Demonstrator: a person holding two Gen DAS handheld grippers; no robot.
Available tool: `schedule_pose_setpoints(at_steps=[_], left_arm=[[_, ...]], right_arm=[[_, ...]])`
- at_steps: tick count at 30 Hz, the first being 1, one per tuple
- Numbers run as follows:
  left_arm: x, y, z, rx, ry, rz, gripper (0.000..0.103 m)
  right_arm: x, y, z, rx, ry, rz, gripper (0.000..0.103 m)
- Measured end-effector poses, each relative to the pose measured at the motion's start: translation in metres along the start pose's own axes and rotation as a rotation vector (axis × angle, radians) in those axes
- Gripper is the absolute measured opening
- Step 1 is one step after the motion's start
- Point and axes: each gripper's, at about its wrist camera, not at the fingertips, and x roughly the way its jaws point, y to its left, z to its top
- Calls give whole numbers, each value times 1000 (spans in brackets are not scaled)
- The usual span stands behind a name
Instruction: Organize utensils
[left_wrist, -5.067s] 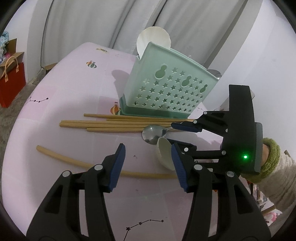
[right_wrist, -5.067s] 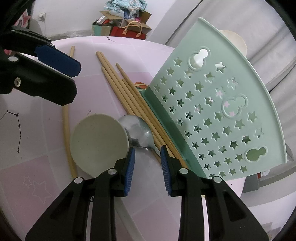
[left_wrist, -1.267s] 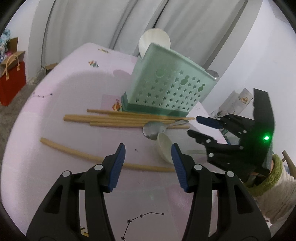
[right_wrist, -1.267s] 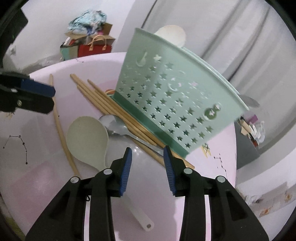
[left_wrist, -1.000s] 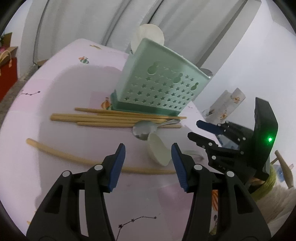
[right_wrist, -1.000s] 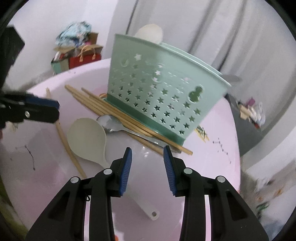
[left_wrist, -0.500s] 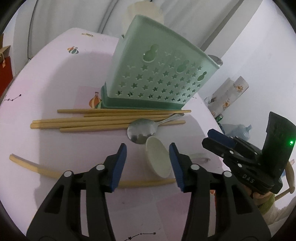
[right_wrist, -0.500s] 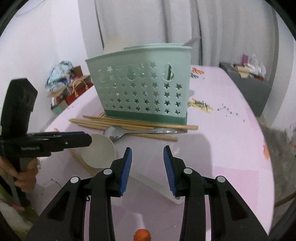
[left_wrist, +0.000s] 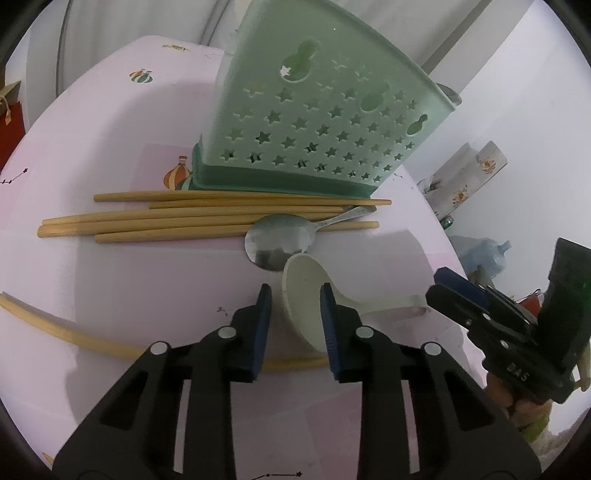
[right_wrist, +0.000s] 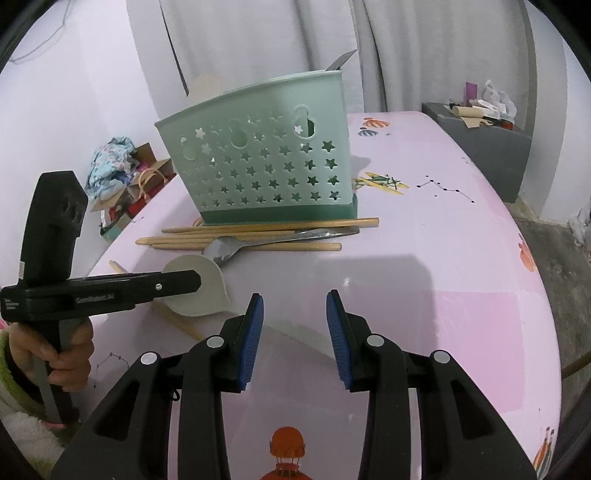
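Left gripper (left_wrist: 295, 314) now nearer, jaws closing around cream ladle (left_wrist: 301, 291) — right gripper (right_wrist: 294, 332) apart, label perhaps "DAS".

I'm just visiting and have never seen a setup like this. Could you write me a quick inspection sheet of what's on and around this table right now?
Surface: pink printed tablecloth, rounded table.
Job's things: green star-cut utensil holder upright; wooden chopsticks and a metal spoon lying in front of it; cream rice paddle; one bent chopstick apart.
Clutter: nothing seen on the table.
Grippers: left gripper closing, paddle's bowl between its jaws; right gripper open, holding nothing.
Cables: nothing seen.
Surroundings: grey curtains, bags and boxes on the floor, grey cabinet.
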Motion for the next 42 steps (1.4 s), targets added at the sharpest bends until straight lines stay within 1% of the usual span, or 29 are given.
schedule_pose_setpoints(at_steps=[1,5,6,14,19,25,27,30,31,34,36,39,42], left_arm=[[1,0,0,-2,-1,3,19],[3,-1,-1,-13,-15,16,10],[4,-1,-1,-15,-21,14,6],[-11,-5,3,-11,-95,5,5],[-30,-1,4,-10,-138,8,5],[-67,17,2,-41,-202,31,5],[-84,26,1,-55,-228,42,5],[-109,40,0,-78,-277,65,5],[-117,44,-1,-85,-294,76,5],[-141,59,-3,-115,-348,104,5],[-154,70,-5,-137,-378,118,5],[-164,84,-6,-170,-408,120,5],[-170,95,-8,-191,-425,114,5]], right_arm=[[-2,0,0,2,-4,-2,35],[-9,-3,0,12,-19,-9,35],[-11,-4,0,15,-24,-11,35],[-24,-9,-1,35,-54,-34,35],[-32,-10,2,56,-79,-36,35],[-42,-14,17,109,-122,3,35],[-41,-18,24,148,-129,31,35],[-34,-22,30,199,-106,103,35],[-29,-23,33,225,-87,150,35],[-12,-19,37,275,-30,248,38],[7,-13,39,309,21,311,40],[39,-5,40,360,90,348,41],[71,-5,40,458,159,384,41]])
